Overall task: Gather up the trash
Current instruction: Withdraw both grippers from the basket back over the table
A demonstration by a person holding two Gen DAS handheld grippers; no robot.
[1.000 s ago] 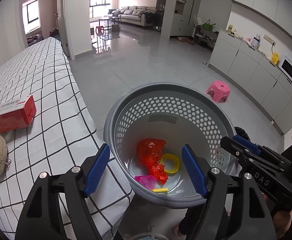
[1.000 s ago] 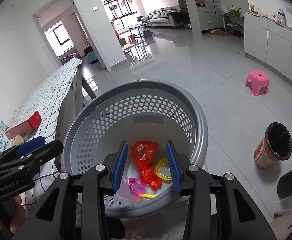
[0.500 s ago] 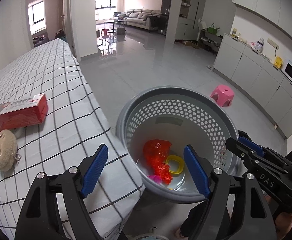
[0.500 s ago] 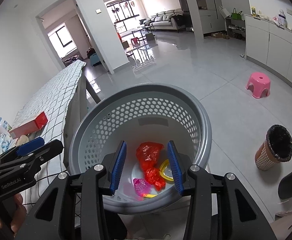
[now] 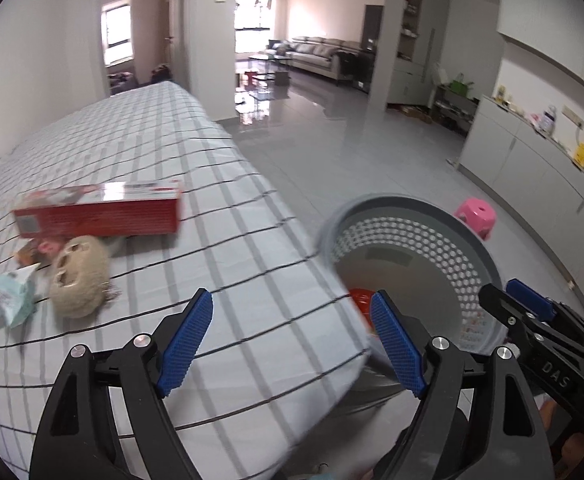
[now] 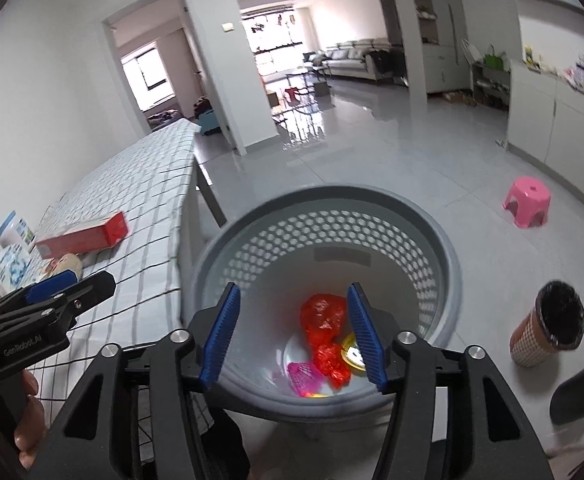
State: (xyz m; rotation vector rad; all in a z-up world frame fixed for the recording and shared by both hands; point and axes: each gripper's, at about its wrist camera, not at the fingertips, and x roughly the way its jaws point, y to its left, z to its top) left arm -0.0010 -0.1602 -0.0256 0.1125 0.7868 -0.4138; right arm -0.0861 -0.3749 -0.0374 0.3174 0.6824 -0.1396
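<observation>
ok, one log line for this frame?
left claw: open, empty, above table | right claw: open, empty, above basket | red box: on table | red bag: in basket

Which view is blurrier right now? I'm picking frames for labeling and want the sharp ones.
Left wrist view: motion blur smears the red box, the tablecloth lines and the basket rim. Right wrist view: mostly crisp, the basket holes read cleanly; window glare blows out the far room in both.
</observation>
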